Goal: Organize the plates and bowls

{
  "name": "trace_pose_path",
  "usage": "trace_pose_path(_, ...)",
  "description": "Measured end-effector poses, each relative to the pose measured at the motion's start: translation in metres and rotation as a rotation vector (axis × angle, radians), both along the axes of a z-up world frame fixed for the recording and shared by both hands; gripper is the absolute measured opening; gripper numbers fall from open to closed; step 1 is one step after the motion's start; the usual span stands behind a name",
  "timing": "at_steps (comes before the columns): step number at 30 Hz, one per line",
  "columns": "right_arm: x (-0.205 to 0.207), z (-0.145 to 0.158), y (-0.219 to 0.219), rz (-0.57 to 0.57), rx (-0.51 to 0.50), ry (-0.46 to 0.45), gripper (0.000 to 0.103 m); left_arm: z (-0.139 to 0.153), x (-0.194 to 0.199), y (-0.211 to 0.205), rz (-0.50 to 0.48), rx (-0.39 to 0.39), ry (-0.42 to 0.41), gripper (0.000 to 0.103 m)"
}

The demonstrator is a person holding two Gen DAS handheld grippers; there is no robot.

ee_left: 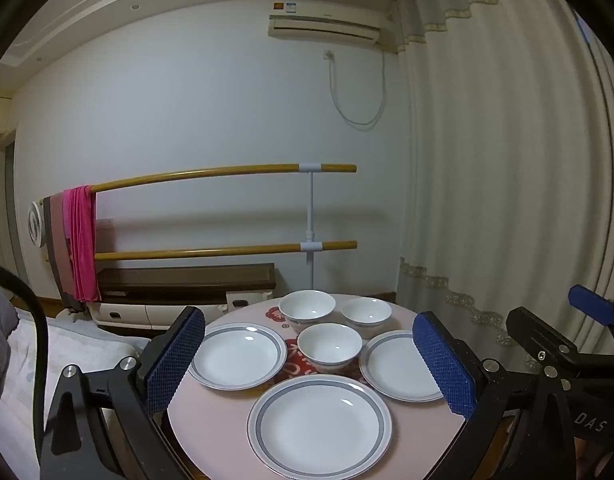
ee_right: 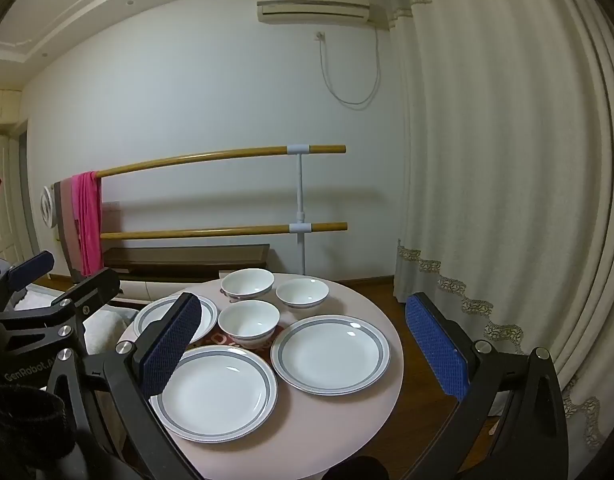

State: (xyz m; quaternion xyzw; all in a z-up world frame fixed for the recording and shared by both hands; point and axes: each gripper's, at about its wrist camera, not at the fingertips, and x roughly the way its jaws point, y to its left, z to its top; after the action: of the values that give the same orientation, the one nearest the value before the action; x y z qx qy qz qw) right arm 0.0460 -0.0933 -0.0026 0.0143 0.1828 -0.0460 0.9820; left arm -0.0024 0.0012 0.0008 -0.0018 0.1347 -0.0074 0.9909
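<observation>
Three grey-rimmed plates and three white bowls sit spread out singly on a small round pink bench (ee_left: 227,412), nothing stacked yet, so the sorting looks to be at its very start. Both grippers hover short of the near edge, each with its fingers spread wide and nothing between them. From the left gripper (ee_left: 309,360), the near plate (ee_left: 319,426) lies straight ahead and below, almost centred between the two blue pads, with the left plate (ee_left: 238,356) partly behind the left pad and the right plate (ee_left: 401,364) running behind the right one. From the right gripper (ee_right: 305,350), that same near plate (ee_right: 215,394) sits down toward its left finger, while the right plate (ee_right: 331,354) lies squarely in the gap. So the left hand seems better lined up on the near plate and the right hand on the right plate. The bowls cluster beyond the plates: the closest bowl (ee_left: 330,346) in the middle, the far-left bowl (ee_left: 307,307) and the far-right bowl (ee_left: 366,311) behind it, all well apart from either gripper. Plates are flat and round, with no long axis to favour; a grasp would likely need the fingers tipped down to pinch a rim, and glazed rims may slip.
</observation>
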Motion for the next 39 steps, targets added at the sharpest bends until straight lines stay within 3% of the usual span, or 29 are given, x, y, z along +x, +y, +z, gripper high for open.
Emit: trace_pose_path(39, 0.0053, -0.0047, -0.0011, -0.003, -0.003, -0.007, 0.103, 0.0024, -0.0021, -0.0021, 0.002, 0.003, -0.006, 0.102)
